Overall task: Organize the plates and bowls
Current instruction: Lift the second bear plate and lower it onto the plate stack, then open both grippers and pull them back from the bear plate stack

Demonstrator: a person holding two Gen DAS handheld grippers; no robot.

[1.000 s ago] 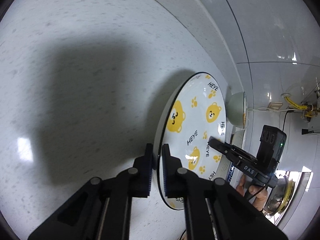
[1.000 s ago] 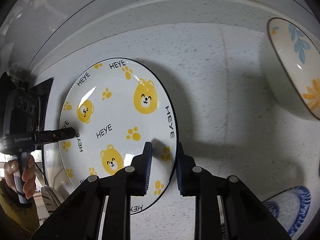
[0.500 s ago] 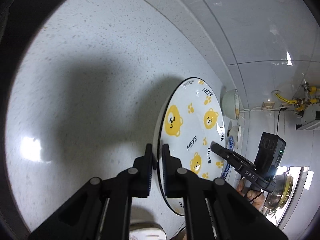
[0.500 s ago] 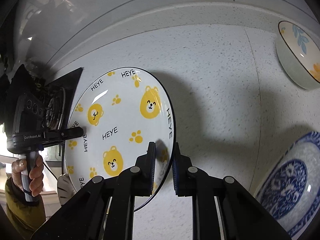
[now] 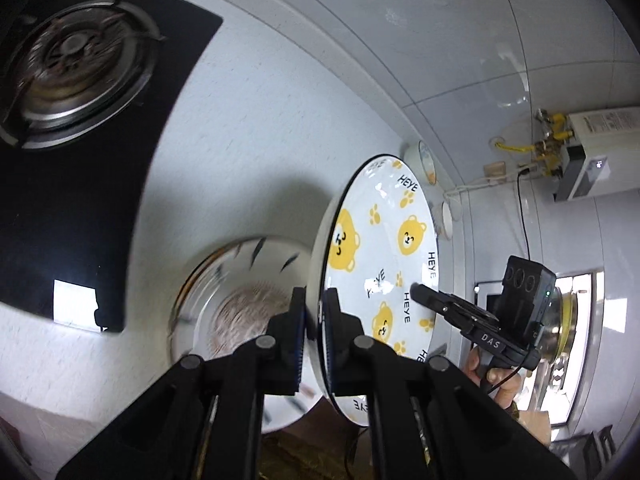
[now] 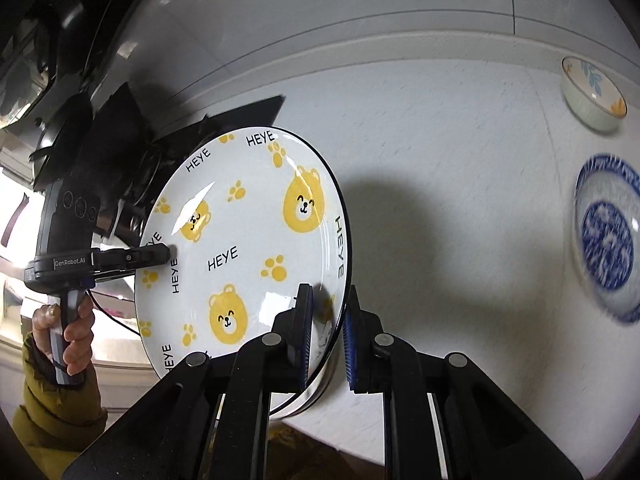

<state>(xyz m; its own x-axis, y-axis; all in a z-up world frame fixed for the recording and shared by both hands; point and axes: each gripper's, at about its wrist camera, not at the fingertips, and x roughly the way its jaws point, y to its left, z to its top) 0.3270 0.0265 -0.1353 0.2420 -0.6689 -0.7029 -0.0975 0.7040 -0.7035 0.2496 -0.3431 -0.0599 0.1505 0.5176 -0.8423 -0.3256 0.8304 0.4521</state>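
Observation:
A white plate with yellow bears and "HEYE" lettering [image 5: 384, 256] [image 6: 248, 248] is held up above the counter between both grippers. My left gripper [image 5: 314, 340] is shut on its near rim. My right gripper [image 6: 326, 340] is closed around the opposite rim. A second plate with dark stripes [image 5: 236, 304] lies on the counter under the bear plate. The right gripper shows in the left wrist view [image 5: 420, 292], and the left gripper in the right wrist view [image 6: 164, 254].
A black gas hob [image 5: 80, 92] is at the left. A blue patterned bowl [image 6: 608, 236] and a leaf-printed bowl [image 6: 592, 92] stand on the speckled counter [image 6: 460, 160] to the right. The tiled wall runs behind.
Both grippers have carried the bear plate up and toward the hob; the striped plate has come into the left wrist view beneath it, and the bowls have receded to the right.

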